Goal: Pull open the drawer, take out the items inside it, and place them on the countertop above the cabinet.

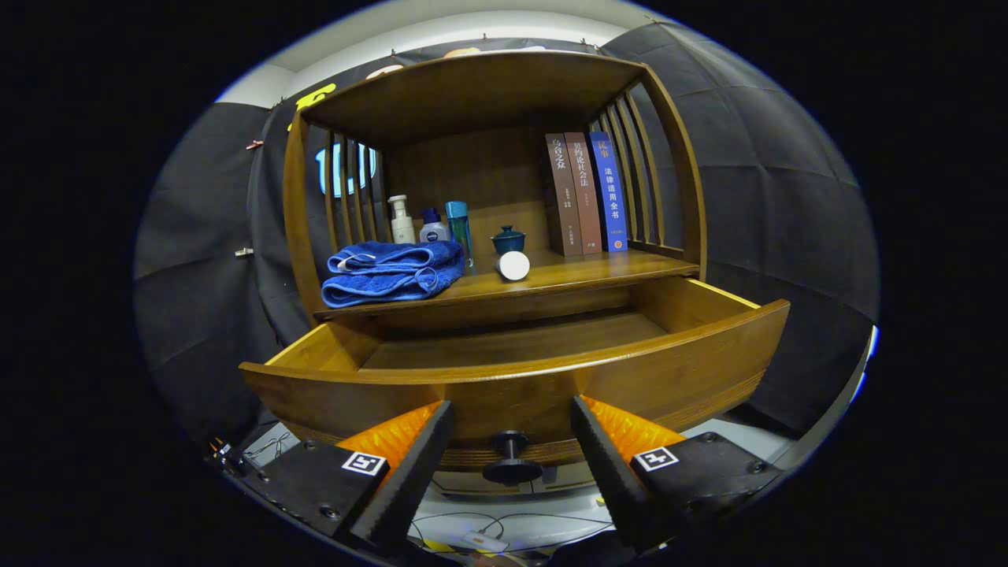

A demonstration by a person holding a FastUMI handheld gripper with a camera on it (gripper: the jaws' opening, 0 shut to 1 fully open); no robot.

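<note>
The drawer [516, 366] sits in the lower middle of the frame, pulled well out of the cabinet, and the part of its floor that shows is bare. A folded towel [394, 272] and a white cylinder [513, 265] lie on the countertop [598, 272] above, so emptying looks done or nearly so. The gripper [512, 445] stands wide, its fingers straddling the knob [512, 458] without touching it.

The drawer [512, 370] juts out below the countertop [583, 276], its knob [511, 457] between the parted fingers [409, 465]
</note>
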